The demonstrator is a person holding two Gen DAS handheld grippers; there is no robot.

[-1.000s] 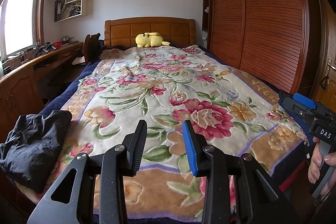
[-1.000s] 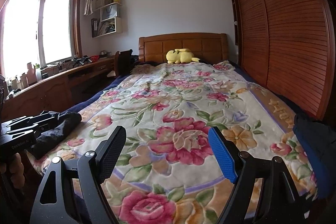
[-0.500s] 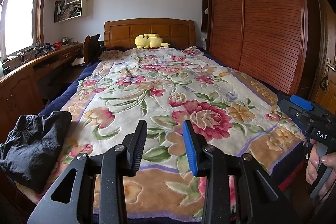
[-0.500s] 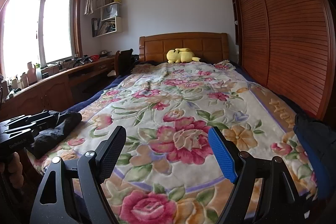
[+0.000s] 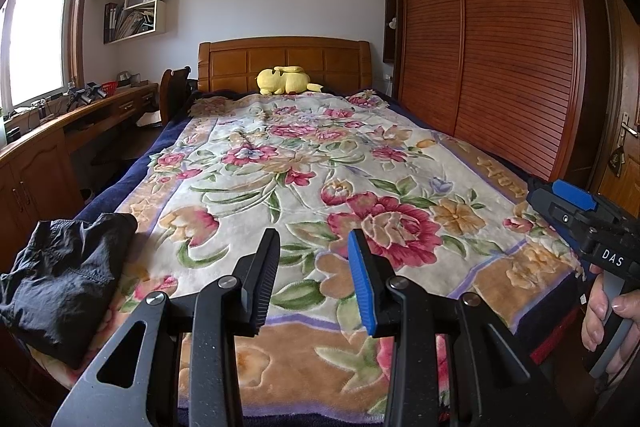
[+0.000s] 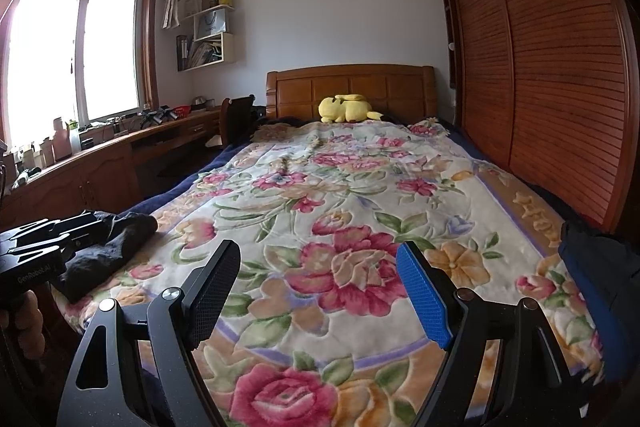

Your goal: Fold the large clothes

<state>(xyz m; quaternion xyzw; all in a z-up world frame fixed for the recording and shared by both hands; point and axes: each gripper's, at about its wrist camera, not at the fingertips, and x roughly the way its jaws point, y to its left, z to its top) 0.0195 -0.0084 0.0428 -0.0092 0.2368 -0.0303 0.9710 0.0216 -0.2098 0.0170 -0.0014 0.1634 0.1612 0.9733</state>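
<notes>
A crumpled black garment lies at the near left corner of the bed, also seen in the right wrist view as the black garment. A dark blue garment sits at the bed's near right edge. My left gripper hovers over the foot of the bed, open by a narrow gap with nothing between its fingers. My right gripper is open wide and empty above the floral blanket. Each gripper shows in the other's view: the right gripper held by a hand, the left gripper beside the black garment.
The floral blanket covers the whole bed. A yellow plush toy lies by the wooden headboard. A slatted wardrobe runs along the right side. A long wooden desk and a chair stand on the left under the window.
</notes>
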